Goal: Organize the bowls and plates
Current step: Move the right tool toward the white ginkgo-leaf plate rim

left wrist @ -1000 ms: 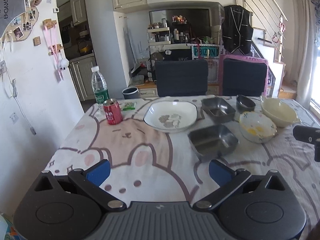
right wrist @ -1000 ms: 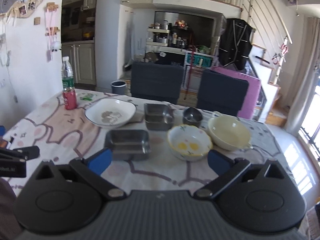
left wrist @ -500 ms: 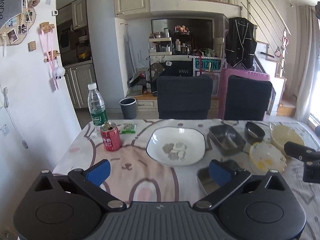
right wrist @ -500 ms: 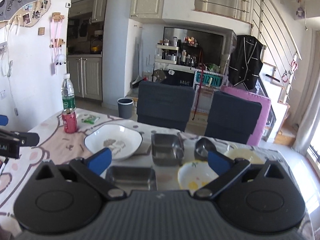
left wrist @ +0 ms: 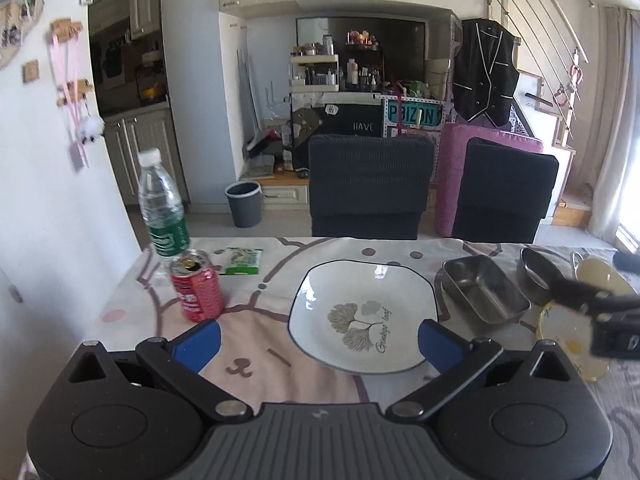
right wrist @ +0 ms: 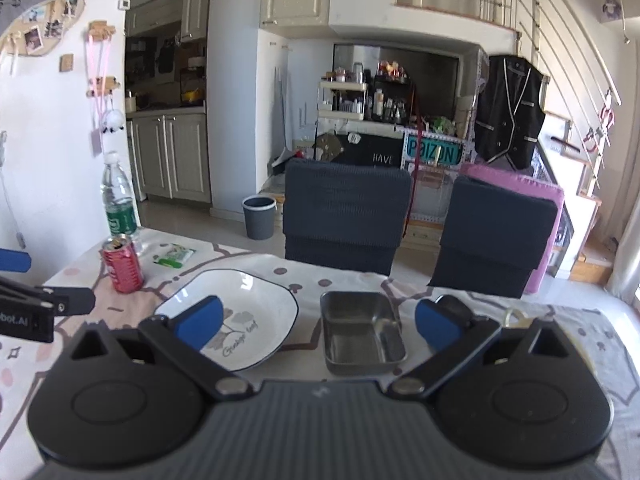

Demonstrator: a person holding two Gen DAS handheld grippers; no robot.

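Nothing is stacked yet: every dish sits apart on the table (left wrist: 256, 332). The left gripper (left wrist: 319, 336) and right gripper (right wrist: 319, 322) both hover wide open, holding nothing. The white leaf-pattern plate (left wrist: 362, 314) lies ahead of the left gripper, the steel tray (right wrist: 360, 330) ahead of the right. Only the left view shows the yellow-spotted bowl (left wrist: 568, 340) and cream bowl (left wrist: 600, 276) at the right edge.

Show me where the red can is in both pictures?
Left wrist view: the red can stands at left of centre, just beyond the left gripper's left finger.
Right wrist view: the can stands far left.
Shared landmark: the water bottle right behind it.
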